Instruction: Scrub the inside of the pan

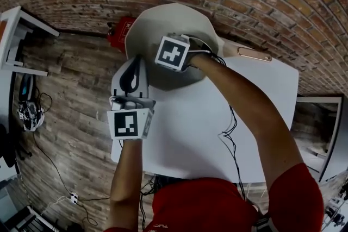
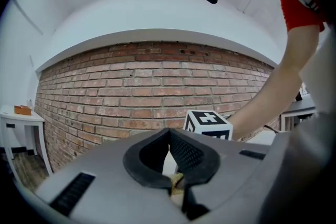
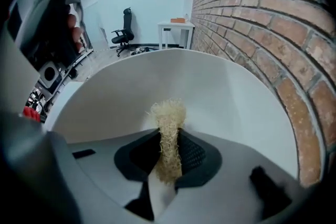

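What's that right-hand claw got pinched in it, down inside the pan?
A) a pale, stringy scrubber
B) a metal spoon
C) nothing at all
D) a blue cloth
A: the right gripper view shows the right claw shut on a pale, stringy scrubber, its tuft pointing into the white pan.

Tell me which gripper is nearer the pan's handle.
Right. The right gripper is inside the pan with a scrubber, on the side toward the handle. The left gripper clamps the opposite rim, farther from it.
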